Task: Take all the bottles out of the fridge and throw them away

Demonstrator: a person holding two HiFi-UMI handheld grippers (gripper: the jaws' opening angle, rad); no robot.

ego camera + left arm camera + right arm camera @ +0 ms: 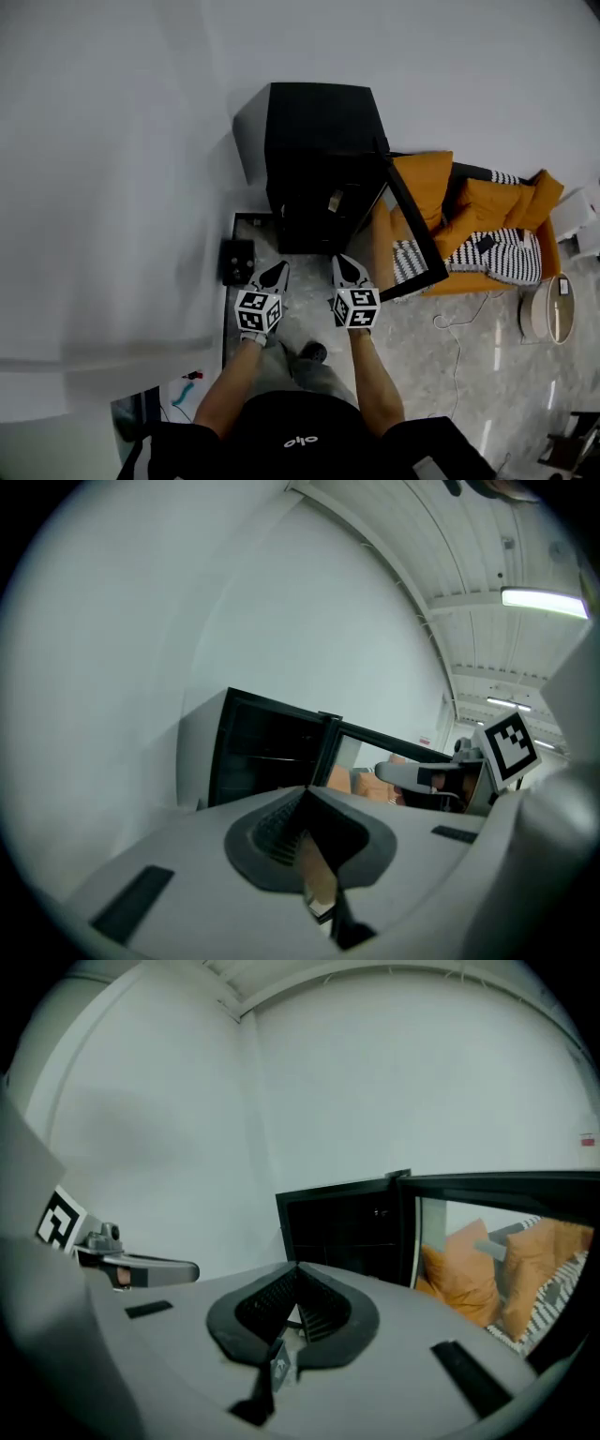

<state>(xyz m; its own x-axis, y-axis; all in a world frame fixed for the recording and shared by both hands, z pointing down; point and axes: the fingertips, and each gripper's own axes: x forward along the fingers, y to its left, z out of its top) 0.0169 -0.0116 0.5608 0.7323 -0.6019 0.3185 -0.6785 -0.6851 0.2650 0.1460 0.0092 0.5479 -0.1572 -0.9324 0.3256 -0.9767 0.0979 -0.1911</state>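
Writing: a small white logo is seen on the person's black top, but it is too small to be read. Black-and-white square markers are carried on the cubes of both tongs.
Fridge, look: a low black fridge is set on the floor against the white wall. Its black-framed glass door stands open to the right. The inside is dark, and what it holds cannot be made out.
Left tongs: the jaws are pressed together with nothing between them. They are held near the fridge, in front of its left half and apart from it.
Right tongs: the jaws are likewise closed and empty. They are held beside the left tongs, pointed at the fridge opening, with the open door just to their right.
Left of the tongs: a small black box is seen on the floor by the fridge's left corner.
Right of the door: an orange sofa with a striped blanket is seen, partly through the glass.
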